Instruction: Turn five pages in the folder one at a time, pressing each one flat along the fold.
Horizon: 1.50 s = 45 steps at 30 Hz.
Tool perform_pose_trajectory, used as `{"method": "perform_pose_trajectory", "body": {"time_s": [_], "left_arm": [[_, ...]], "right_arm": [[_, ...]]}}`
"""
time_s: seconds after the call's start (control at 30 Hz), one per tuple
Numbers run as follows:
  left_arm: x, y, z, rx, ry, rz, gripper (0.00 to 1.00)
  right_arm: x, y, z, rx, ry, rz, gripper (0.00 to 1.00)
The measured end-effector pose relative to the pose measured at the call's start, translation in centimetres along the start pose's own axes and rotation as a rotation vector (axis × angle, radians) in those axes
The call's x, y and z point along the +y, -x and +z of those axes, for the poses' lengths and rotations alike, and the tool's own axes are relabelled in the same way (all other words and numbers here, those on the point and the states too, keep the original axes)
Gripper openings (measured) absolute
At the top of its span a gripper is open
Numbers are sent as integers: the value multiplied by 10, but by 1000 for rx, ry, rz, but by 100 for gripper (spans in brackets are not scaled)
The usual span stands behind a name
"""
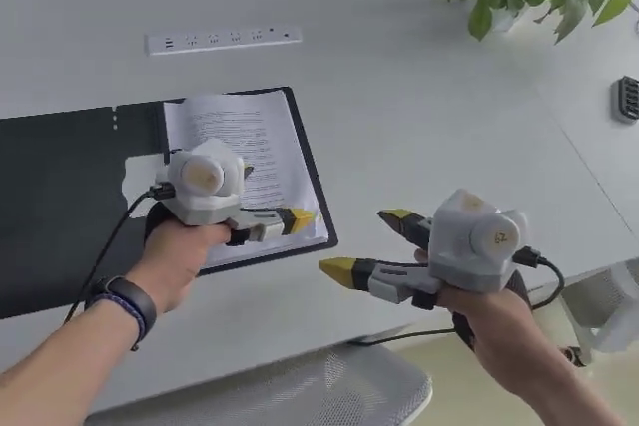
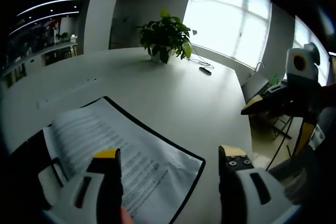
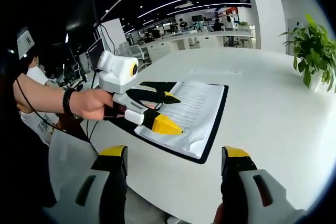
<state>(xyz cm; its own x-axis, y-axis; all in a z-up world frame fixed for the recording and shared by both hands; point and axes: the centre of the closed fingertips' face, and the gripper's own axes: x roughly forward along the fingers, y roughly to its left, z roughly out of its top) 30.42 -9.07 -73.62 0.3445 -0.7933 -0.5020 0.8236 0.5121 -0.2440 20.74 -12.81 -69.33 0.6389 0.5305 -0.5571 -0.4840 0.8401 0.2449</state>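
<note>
Our right hand sits closest, wrapped around the handle of the right gripper. The forearm comes in from the lower right and the wrist is turned so the jaws point left, toward the other tool. Those two jaws stand well apart with nothing between them. They are hard dark plastic ending in yellow wedge tips, and they hang just off the near edge of the smooth white table. Beyond those tips, our left hand grips the left gripper, with a dark band on the wrist and a thin black cable trailing from its rounded white housing. Its jaws are also spread and hold nothing. Directly beneath them the folder lies open and flat, its covers matte black with a thin black border. On the folder's right half sits the page, white paper covered in dense printed lines and several sheets thick at the near edge. From the left gripper view, one jaw hangs over the page's near corner and the other over bare table just past the folder's border. We cannot tell whether either tip touches the paper.
</note>
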Motion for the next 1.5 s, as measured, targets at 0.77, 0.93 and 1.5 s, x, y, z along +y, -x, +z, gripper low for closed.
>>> {"method": "perform_pose_trajectory", "body": {"time_s": [0.77, 0.93, 1.5], "left_arm": [[6, -44, -44, 113, -61, 102, 70], [10, -44, -49, 136, -146, 123, 67], [22, -47, -52, 120, -163, 158, 56]], "right_arm": [[-10, -2, -10, 31, -12, 32, 71], [-13, -5, -9, 30, -15, 38, 71], [-14, -20, -4, 30, -8, 64, 69]]}}
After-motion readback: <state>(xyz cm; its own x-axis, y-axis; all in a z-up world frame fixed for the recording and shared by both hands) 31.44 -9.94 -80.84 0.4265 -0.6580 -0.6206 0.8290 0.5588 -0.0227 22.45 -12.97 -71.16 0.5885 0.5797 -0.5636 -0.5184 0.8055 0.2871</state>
